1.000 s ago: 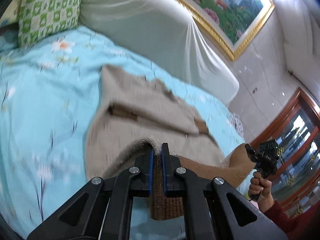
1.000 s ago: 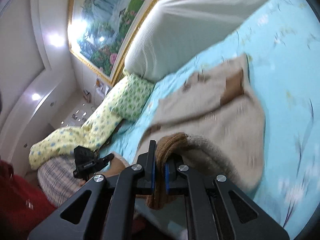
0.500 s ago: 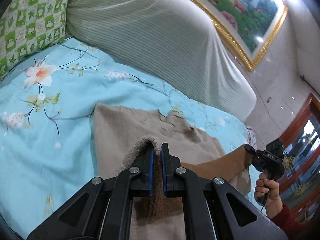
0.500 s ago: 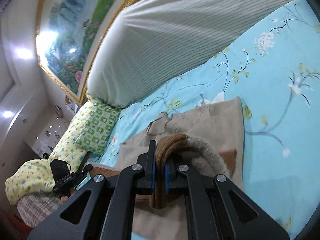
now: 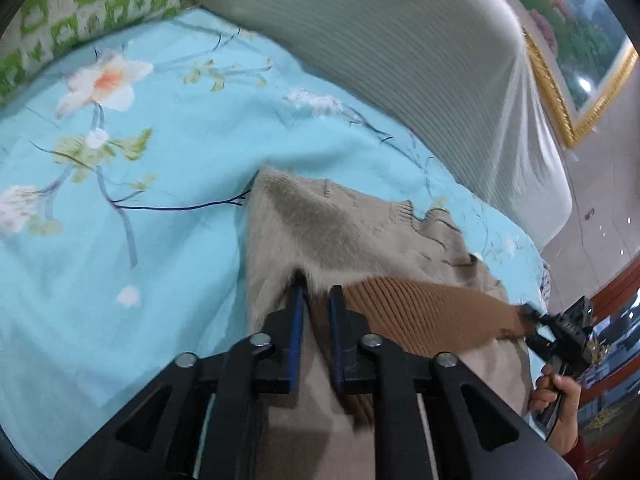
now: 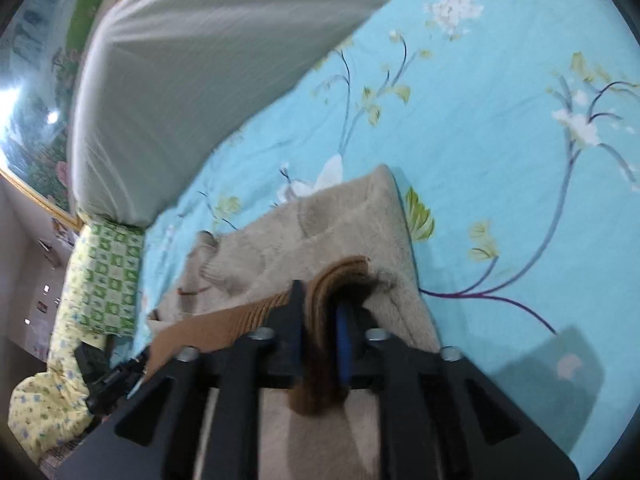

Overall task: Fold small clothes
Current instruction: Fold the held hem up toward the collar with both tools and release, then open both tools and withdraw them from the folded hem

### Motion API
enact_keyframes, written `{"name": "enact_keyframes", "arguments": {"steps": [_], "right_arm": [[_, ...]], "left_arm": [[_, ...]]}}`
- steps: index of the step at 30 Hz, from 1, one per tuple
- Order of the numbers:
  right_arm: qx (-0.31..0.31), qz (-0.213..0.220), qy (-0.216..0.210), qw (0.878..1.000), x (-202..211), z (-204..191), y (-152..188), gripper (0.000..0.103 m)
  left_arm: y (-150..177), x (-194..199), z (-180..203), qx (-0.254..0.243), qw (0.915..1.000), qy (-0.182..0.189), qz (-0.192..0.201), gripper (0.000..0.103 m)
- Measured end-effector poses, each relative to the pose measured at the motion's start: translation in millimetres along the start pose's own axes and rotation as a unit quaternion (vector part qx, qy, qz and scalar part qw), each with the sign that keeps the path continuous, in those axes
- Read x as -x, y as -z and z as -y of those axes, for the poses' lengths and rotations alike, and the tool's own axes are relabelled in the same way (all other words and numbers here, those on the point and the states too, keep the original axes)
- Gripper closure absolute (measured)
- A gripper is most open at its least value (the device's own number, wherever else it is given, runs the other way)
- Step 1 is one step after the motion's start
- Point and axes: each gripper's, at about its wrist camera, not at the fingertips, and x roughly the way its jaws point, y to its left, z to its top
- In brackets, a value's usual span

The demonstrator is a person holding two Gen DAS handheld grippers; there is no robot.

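A small beige knit sweater [image 5: 340, 232] with a brown ribbed hem [image 5: 424, 316] lies on the blue flowered bedsheet [image 5: 168, 160]. The hem is folded up over the body toward the neckline. My left gripper [image 5: 316, 300] has its jaws slightly parted, with the hem's left corner loose between them. My right gripper [image 6: 320, 300] is shut on the hem's right corner [image 6: 344, 270], just above the sweater [image 6: 320, 220]. The right gripper also shows at the right edge of the left wrist view [image 5: 560, 328].
A grey-white covered headboard cushion [image 5: 400, 52] runs along the far side of the bed. A green checked pillow [image 5: 80, 4] sits at the left. A gold-framed painting [image 5: 580, 40] hangs above. The flowered sheet [image 6: 500, 140] extends right of the sweater.
Both grippers carried the brown hem forward over the sweater and down toward the neckline. The left jaws have parted slightly from fully shut.
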Motion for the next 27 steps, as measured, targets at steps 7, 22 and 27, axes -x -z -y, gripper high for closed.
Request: {"name": "enact_keyframes", "arguments": {"steps": [7, 22, 27], "right_arm": [[0.131, -0.015, -0.048, 0.99, 36.1, -50.9, 40.4, 0.045], [0.258, -0.144, 0.024, 0.955, -64.9, -87.1, 20.5, 0.046], [0.152, -0.057, 0.072, 0.984, -62.5, -42.7, -22.1, 0.046]], "left_arm": [[47.4, 27.5, 69.6, -0.1, 0.9899, 0.088, -0.048, 0.055], [-3.1, -57.6, 84.3, -0.149, 0.9795, 0.054, -0.125, 0.067], [-45.2, -65.1, 36.0, -0.063, 0.996, 0.0, -0.064, 0.064]]}}
